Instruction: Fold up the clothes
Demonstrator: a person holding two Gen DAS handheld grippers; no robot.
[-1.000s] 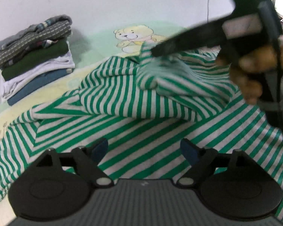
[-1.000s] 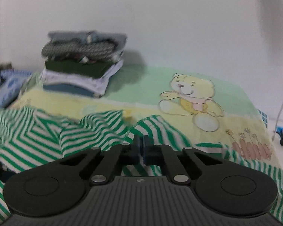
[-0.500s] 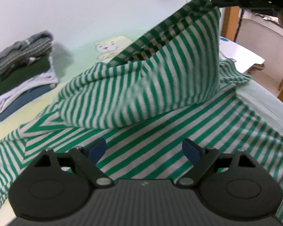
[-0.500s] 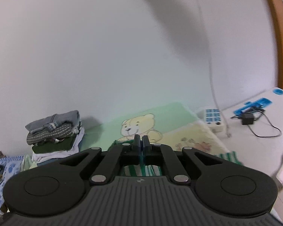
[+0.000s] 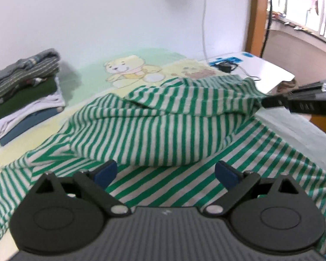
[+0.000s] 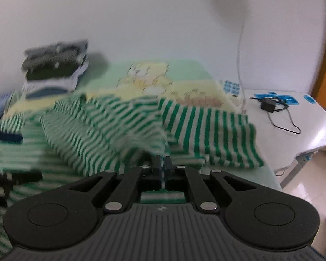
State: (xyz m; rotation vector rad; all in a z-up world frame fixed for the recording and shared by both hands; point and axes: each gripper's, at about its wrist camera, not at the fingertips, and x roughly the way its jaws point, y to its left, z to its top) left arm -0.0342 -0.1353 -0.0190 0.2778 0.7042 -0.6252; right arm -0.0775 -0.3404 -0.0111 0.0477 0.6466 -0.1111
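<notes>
Left wrist view: striped shirt [image 5: 163,130] lies spread over the bed [image 5: 297,126], its far layer lifted and pulled toward the bed's right edge by the right gripper [image 5: 265,102], which is pinched tight on a bunched corner. Left gripper [image 5: 165,171] hangs wide apart over the shirt's near part, holding nothing.

Risks, as I judge them: only a small bunch of cloth is in the pinch, so it could slip out w/ a hard tug and drop the fold crooked. W/ nothing pinning the near part, the whole shirt could drag toward the right edge, or off it. Folded stack [image 5: 24,87] sits at the far left corner, well apart, so prob. safe.

Writing: none readable; bear print [image 5: 128,69] on the sheet has no text. Right wrist view too blurred to tell.
</notes>
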